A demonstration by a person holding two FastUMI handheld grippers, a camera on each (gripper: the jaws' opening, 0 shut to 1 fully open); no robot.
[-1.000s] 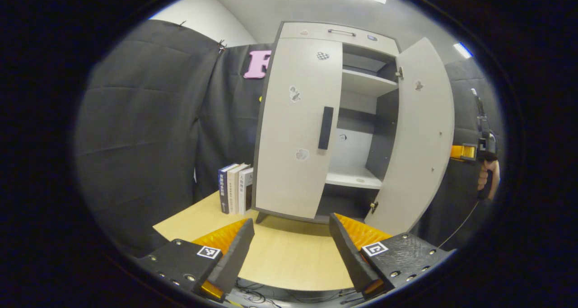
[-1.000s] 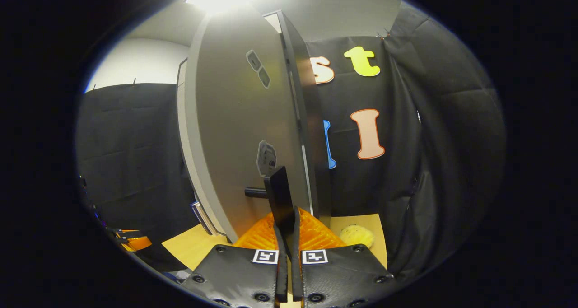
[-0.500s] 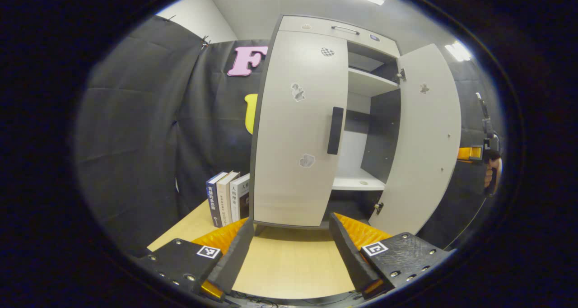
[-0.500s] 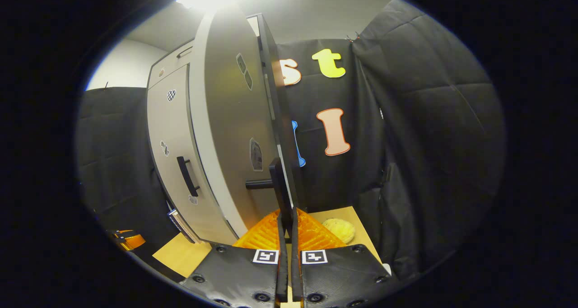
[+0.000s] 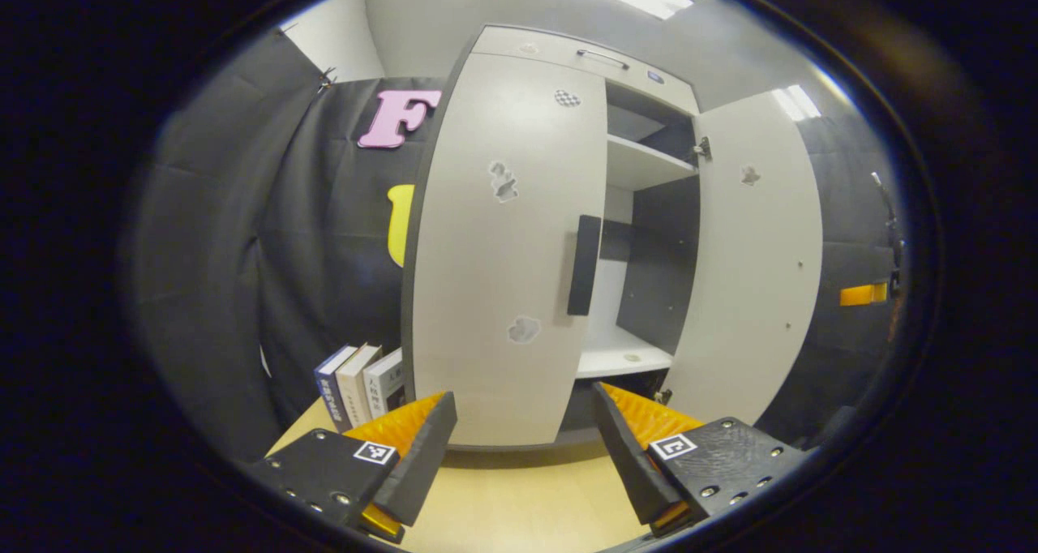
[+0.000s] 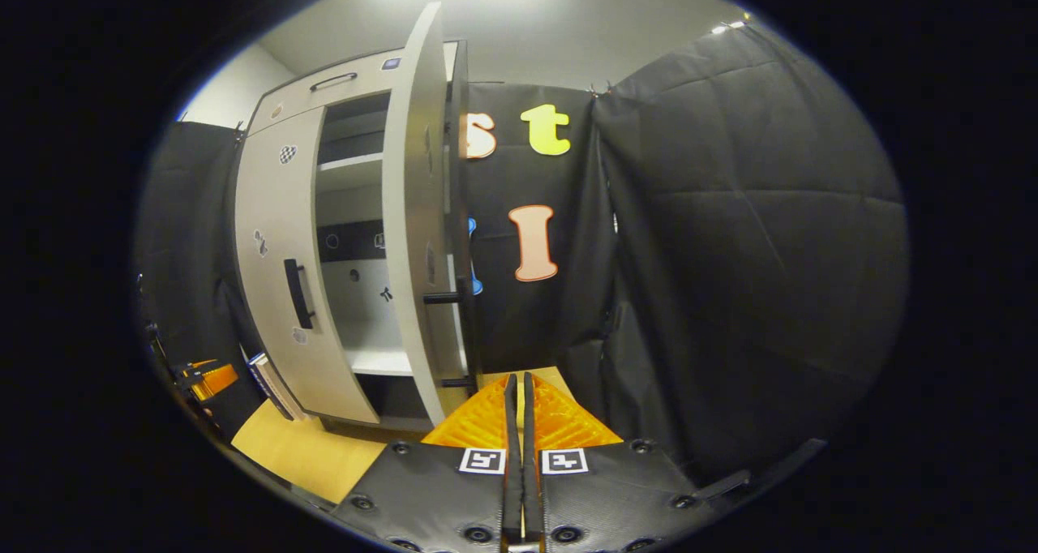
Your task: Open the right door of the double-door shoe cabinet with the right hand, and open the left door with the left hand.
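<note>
The pale shoe cabinet stands on a wooden table (image 5: 519,504). Its left door (image 5: 503,245) is closed, with a black vertical handle (image 5: 584,265) at its inner edge. My left gripper (image 5: 523,439) is open just in front of that door and below the handle, touching nothing. The right door (image 5: 754,253) is swung wide, and the shelves (image 5: 641,164) inside show. In the right gripper view this door (image 6: 413,212) is edge-on, with its handle (image 6: 466,326) just left of and above my right gripper (image 6: 515,403). That gripper is shut with nothing between its fingers.
Three upright books (image 5: 357,379) stand on the table against the cabinet's left side. Black booth cloth (image 6: 730,253) hangs close behind and to the right of the open door. The other gripper's orange part (image 5: 861,294) shows past the right door's edge.
My left gripper has moved closer to the closed left door. The right door has swung wider, and my right gripper has come off its handle and drawn back.
</note>
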